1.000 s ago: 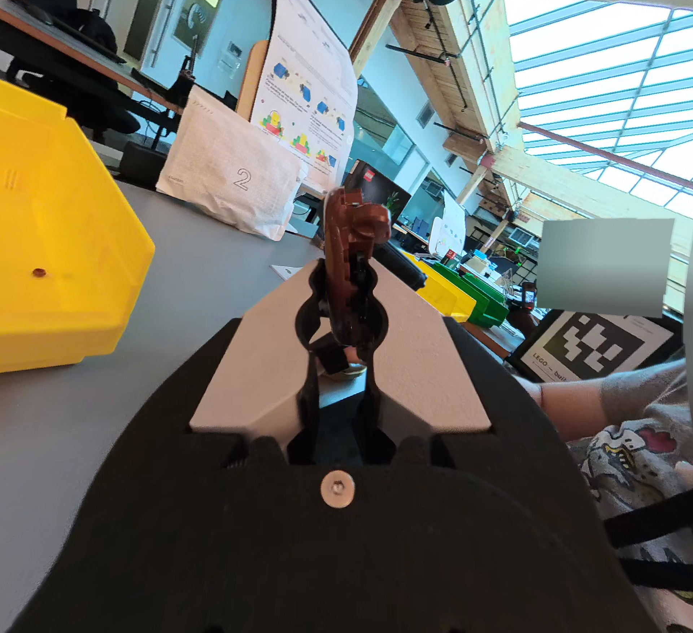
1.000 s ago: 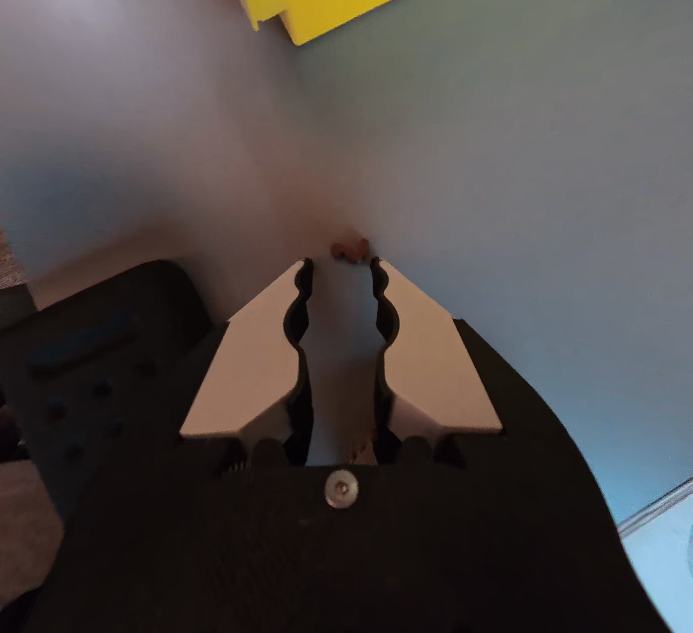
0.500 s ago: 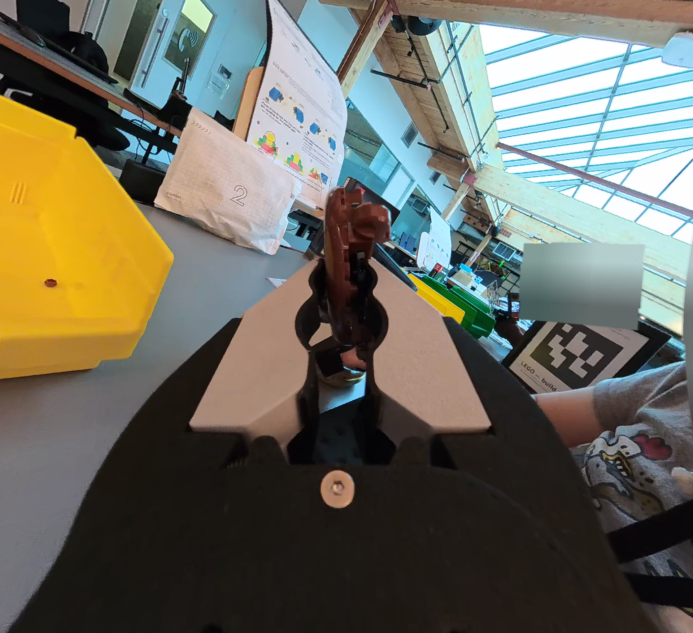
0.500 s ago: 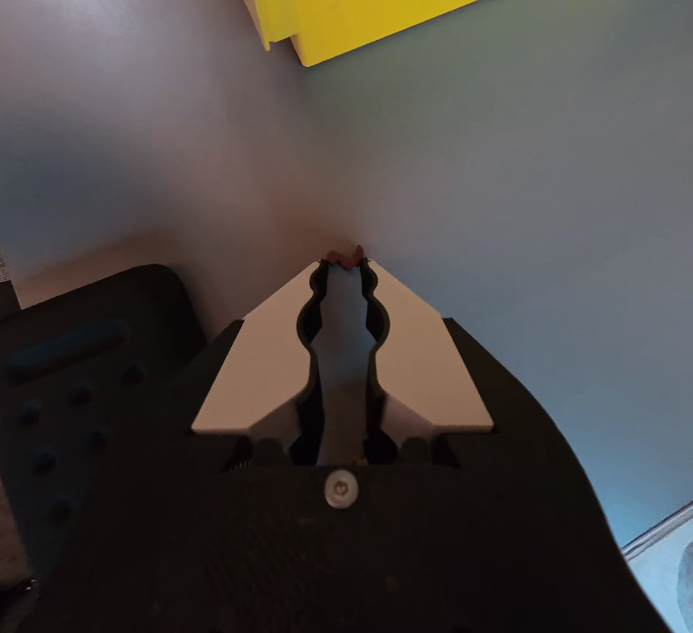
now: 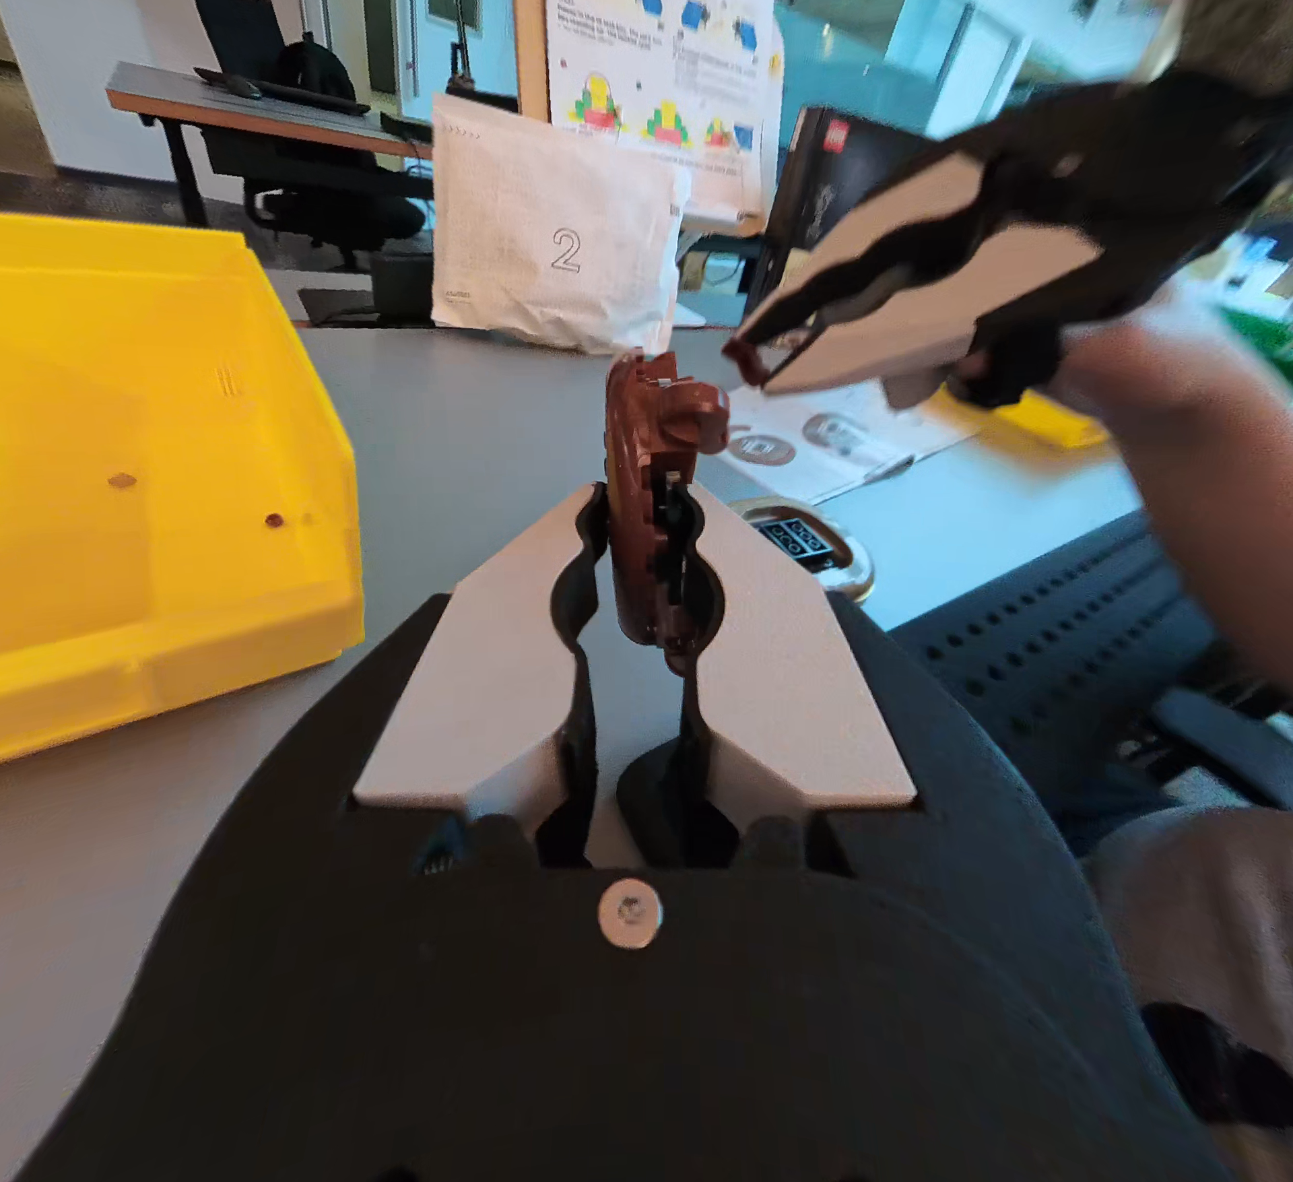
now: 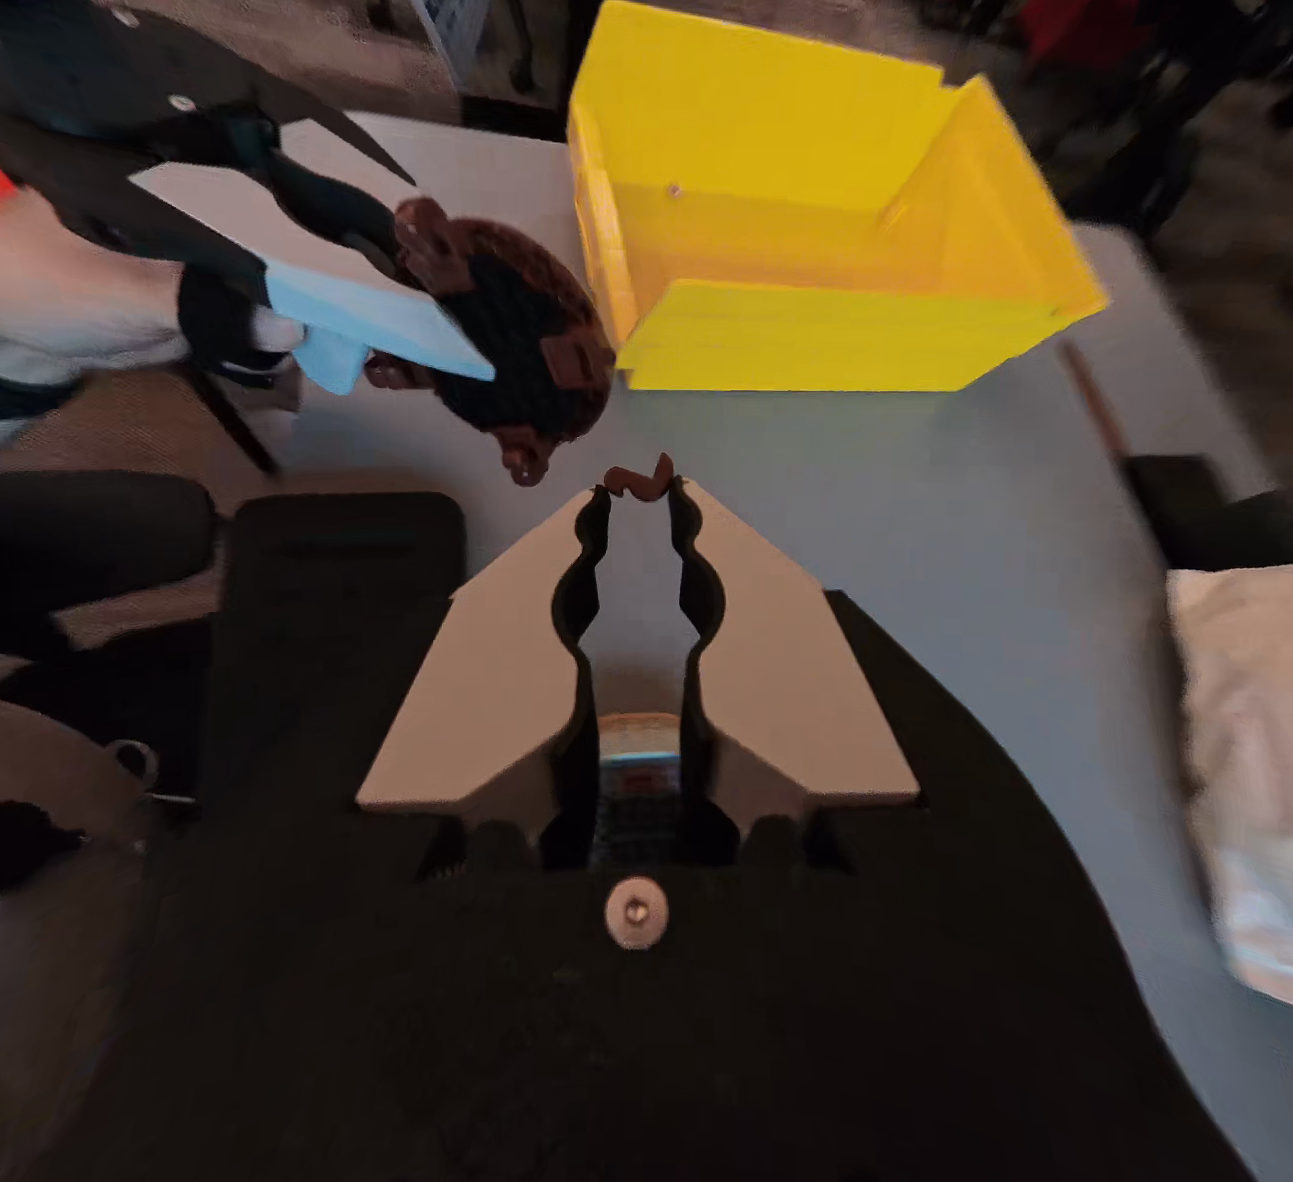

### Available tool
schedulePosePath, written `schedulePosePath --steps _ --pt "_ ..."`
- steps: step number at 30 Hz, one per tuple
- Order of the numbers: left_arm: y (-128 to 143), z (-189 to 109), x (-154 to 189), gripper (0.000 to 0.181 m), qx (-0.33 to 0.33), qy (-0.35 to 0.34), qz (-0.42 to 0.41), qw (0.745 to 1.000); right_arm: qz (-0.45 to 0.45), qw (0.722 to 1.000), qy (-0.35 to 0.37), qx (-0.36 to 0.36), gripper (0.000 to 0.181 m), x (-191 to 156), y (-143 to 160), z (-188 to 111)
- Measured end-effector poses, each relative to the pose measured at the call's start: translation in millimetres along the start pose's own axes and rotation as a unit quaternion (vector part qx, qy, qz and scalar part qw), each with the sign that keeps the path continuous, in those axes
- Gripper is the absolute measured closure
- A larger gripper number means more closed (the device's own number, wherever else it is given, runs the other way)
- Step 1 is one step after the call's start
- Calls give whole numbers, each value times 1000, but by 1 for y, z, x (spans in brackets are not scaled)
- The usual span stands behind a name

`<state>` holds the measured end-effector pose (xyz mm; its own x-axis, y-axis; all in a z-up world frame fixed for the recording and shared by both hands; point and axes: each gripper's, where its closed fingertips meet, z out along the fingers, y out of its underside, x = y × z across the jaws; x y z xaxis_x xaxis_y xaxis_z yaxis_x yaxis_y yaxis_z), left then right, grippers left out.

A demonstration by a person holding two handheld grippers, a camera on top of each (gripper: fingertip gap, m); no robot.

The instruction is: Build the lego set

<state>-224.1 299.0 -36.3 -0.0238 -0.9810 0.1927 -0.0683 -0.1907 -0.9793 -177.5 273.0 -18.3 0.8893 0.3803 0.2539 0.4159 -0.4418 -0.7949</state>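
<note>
Left gripper: clamped on brown lego assembly, held edge-up above grey table.
Right gripper: tips pinched on small brown piece; in left wrist view it comes in from upper right, piece just beside assembly's top, not touching.
Assembly, right wrist view: round disc w/ dark centre, near yellow bin.
Yellow bin: on table, left of assembly; a couple of small brown bits inside.
Bkgd: white numbered bag, instruction sheet upright behind it.
</note>
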Motion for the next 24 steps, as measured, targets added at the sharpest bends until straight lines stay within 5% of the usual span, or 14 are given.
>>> schedulePosePath --steps 8,24 --pt "-3 27 32 164 -30 -30 121 992 -83 993 65 -58 165 6 7 -17" --pt "0 34 44 164 -49 -79 238 967 -99 988 53 -111 173 1 17 -26"
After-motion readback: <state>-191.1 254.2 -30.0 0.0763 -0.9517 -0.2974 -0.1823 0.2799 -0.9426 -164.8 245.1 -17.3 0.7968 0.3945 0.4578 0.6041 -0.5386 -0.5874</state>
